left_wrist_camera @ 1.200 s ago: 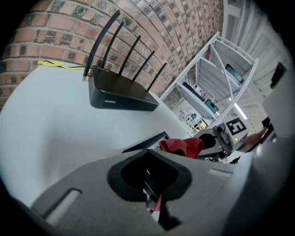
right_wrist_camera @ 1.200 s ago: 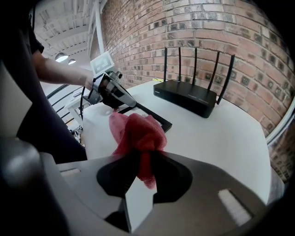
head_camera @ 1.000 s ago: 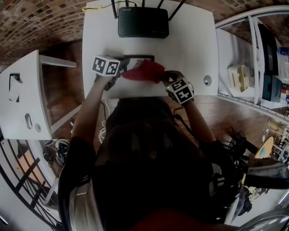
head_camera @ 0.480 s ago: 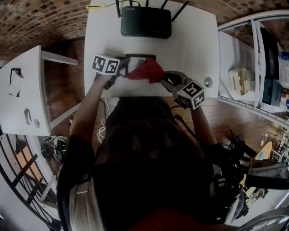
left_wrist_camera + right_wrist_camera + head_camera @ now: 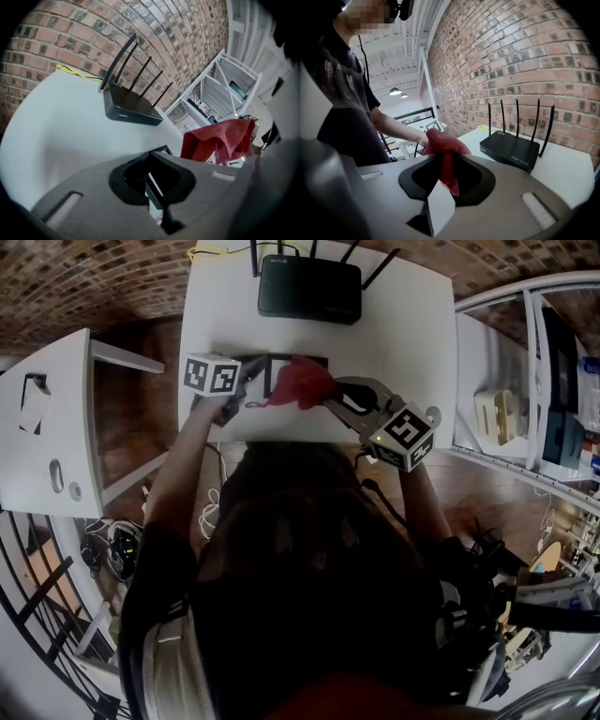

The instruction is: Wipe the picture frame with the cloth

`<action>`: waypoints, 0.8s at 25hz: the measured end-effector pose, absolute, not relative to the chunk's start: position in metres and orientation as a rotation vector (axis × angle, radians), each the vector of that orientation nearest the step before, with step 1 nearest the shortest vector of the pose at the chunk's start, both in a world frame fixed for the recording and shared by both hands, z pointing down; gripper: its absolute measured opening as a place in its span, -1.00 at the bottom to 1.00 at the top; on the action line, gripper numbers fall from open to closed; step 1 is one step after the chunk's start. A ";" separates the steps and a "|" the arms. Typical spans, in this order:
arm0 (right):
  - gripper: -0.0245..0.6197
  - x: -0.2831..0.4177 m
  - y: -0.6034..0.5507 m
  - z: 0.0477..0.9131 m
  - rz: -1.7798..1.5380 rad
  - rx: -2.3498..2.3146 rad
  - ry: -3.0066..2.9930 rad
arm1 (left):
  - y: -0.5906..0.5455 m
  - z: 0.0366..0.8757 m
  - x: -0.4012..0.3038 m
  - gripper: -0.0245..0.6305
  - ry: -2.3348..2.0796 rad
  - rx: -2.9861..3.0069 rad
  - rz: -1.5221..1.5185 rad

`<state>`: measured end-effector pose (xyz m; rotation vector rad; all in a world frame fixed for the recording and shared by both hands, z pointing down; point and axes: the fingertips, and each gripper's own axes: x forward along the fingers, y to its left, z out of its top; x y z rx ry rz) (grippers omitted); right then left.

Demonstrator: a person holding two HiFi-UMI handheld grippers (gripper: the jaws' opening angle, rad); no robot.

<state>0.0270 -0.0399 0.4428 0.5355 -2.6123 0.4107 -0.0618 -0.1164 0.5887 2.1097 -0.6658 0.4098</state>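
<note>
A black picture frame (image 5: 287, 359) lies near the front of the white table (image 5: 408, 334). My left gripper (image 5: 250, 372) is shut on the frame's left edge; in the left gripper view the thin edge of the frame (image 5: 161, 150) runs between the closed jaws of this gripper (image 5: 155, 186). A red cloth (image 5: 302, 382) hangs bunched over the frame, and my right gripper (image 5: 330, 396) is shut on it, raised off the table. In the right gripper view the cloth (image 5: 443, 143) sits between the jaws of that gripper (image 5: 443, 174). From the left gripper view the cloth (image 5: 219, 139) shows at the right.
A black router (image 5: 309, 289) with several antennas stands at the table's far edge, a yellow cable (image 5: 205, 253) beside it. A round cap (image 5: 431, 414) sits at the table's right edge. Another white table (image 5: 47, 427) stands left, white shelving (image 5: 525, 399) right.
The right gripper has risen and swung to the right, lifting the red cloth above the frame. The left gripper has stayed on the frame's left edge.
</note>
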 end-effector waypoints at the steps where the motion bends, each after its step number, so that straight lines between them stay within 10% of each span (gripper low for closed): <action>1: -0.68 0.026 -0.045 0.439 0.368 0.557 -2.601 | -0.116 0.588 -0.060 -0.92 -0.653 2.110 0.398; 20: -0.68 -0.033 -0.081 0.530 0.188 0.482 -2.346 | -0.040 0.589 -0.033 -0.92 -0.396 2.133 0.485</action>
